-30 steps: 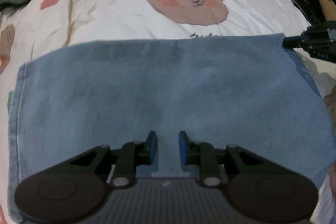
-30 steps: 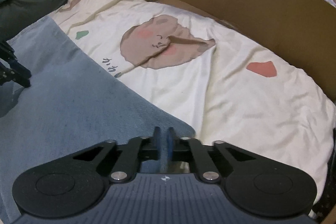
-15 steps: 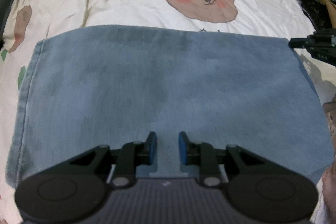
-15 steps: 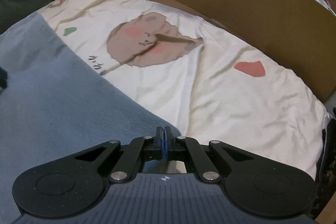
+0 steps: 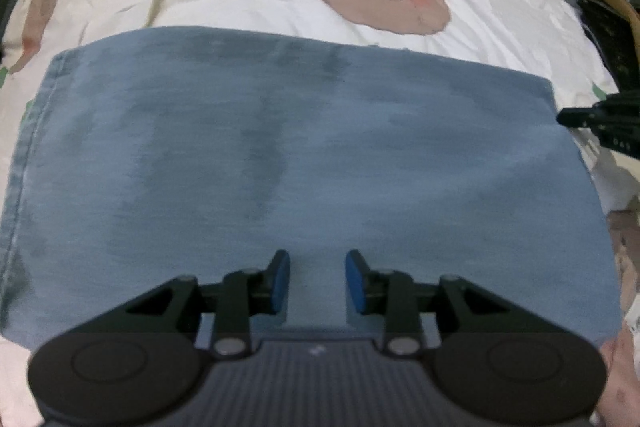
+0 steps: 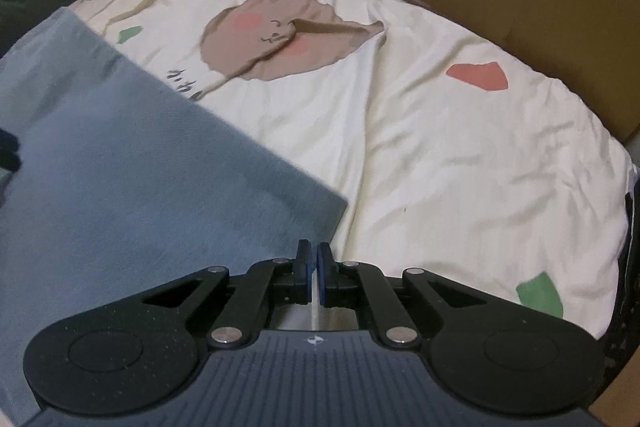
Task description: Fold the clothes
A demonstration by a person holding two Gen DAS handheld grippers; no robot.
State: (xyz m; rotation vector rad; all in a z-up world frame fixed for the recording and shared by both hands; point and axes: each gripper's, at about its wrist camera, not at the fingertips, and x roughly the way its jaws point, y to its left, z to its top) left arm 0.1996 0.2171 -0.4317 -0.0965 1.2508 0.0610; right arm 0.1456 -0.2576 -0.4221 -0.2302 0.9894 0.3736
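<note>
Small dark handwritten-looking characters stand on the cream cotton bedsheet under its brown bear print, well ahead of the fingers and left of them; they are too small to read. No other text is legible.

The blue denim garment lies flat and smooth as a wide rectangle across the frame's middle, stitched hem at left, folded edge toward top.

The right gripper is cut off by the frame edge, perhaps touching the blue cloth.
</note>
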